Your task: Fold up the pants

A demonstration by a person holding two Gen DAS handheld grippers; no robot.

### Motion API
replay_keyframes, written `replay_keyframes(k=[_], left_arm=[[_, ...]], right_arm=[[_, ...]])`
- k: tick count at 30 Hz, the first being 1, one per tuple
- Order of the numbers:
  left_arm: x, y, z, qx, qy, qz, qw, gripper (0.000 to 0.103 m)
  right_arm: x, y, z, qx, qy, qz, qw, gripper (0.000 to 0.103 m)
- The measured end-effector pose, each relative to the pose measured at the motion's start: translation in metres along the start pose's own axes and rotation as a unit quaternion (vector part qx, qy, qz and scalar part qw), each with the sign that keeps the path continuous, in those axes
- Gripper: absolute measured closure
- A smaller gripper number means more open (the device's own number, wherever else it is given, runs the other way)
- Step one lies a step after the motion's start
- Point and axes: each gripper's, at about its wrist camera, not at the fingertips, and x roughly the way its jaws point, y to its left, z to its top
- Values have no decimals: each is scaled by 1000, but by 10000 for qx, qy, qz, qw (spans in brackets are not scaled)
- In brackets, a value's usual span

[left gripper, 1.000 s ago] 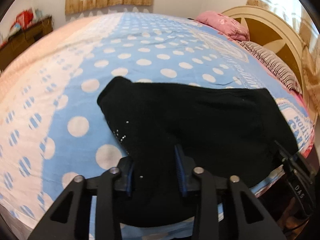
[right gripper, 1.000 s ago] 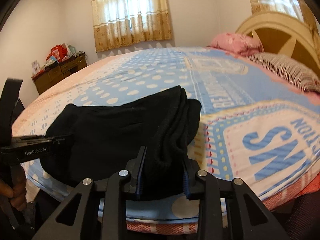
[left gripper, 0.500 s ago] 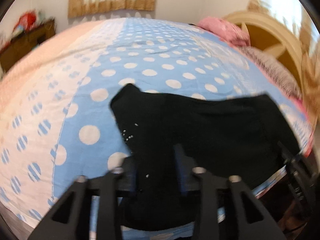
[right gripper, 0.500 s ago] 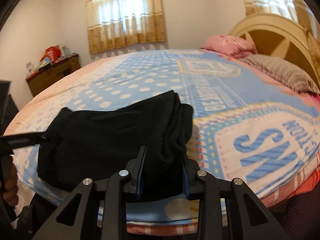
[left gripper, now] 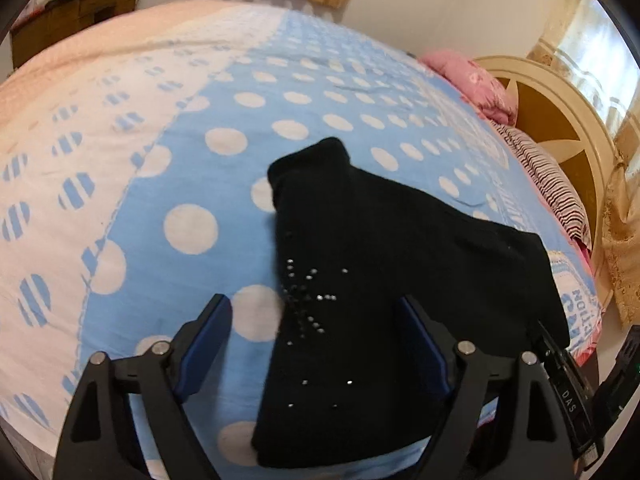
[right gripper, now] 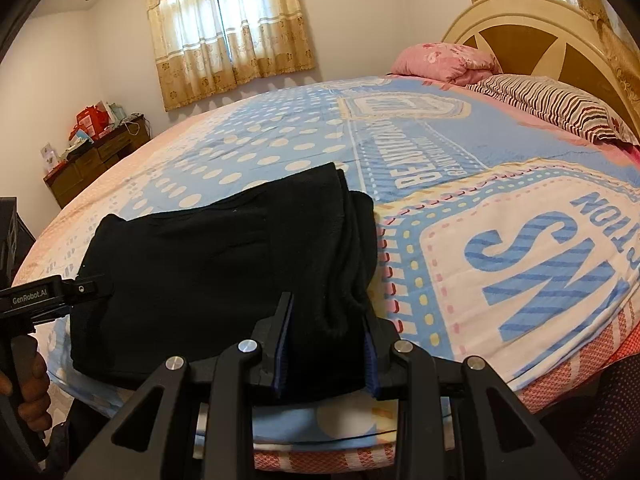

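At the near edge of the bed (right gripper: 460, 152), the black pants (right gripper: 216, 264) lie folded into a thick stack on the blue polka-dot bedspread (left gripper: 208, 184). One end of the stack overhangs the near edge slightly in both views.

Left gripper (left gripper: 316, 344): the jaws are opening and stand wide. The left end of the pants lies between them, but neither blue pad presses on the fabric; a gap of bedspread shows between the left pad and the cloth. Small silver studs (left gripper: 308, 300) mark the fabric just ahead of this gripper.

Right gripper (right gripper: 326, 344): the jaws are closed on the right end of the pants, with both blue pads pressed against the bunched layers. The fabric hangs down between the fingers at the bed edge.

In the right wrist view, the left gripper enters from the left side, and a hand (right gripper: 28, 392) grips its handle.

At the head end of the bed, a pink pillow (right gripper: 444, 60) and a striped pillow (right gripper: 552, 104) rest against the headboard (right gripper: 532, 36). A wooden dresser (right gripper: 96, 160) stands by the far wall, carrying red and white items too small to identify.
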Motion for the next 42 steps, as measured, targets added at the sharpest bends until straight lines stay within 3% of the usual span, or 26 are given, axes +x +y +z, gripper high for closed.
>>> replay_keyframes(k=[1,2,5,8,12,19,24,36,42], left_arm=[[1,-2,0,74,31,-8,10000,17],[1,-4,0,81,42,-69,9999,27],[1,0,3,-182,184,-622,9977,74],[-3,-7,5,-48,111,-493,9987,83],[-14,-19,9,366,-86,-121,9992,86],[-46,-14,24,667,-663,458,9945,86],[-61,7,37,606,-966,840,9899,86],[-78,64,61,175,-1278,1552,9794,86],[-87,81,69,53,-1462,1929,9702,86]], right_arm=[[0,0,0,-4,2,-7,10000,72],[0,1,0,-13,11,-15,10000,72],[-2,6,2,-121,5,-75,9999,72],[-12,21,8,-493,-168,-175,9985,73],[-28,39,21,-759,-446,-122,9960,73],[-30,74,38,-990,-651,311,9925,73],[-23,107,52,-1240,-793,626,9871,73],[7,181,79,-1680,-978,1257,9728,73],[17,211,89,-1821,-1053,1513,9658,73]])
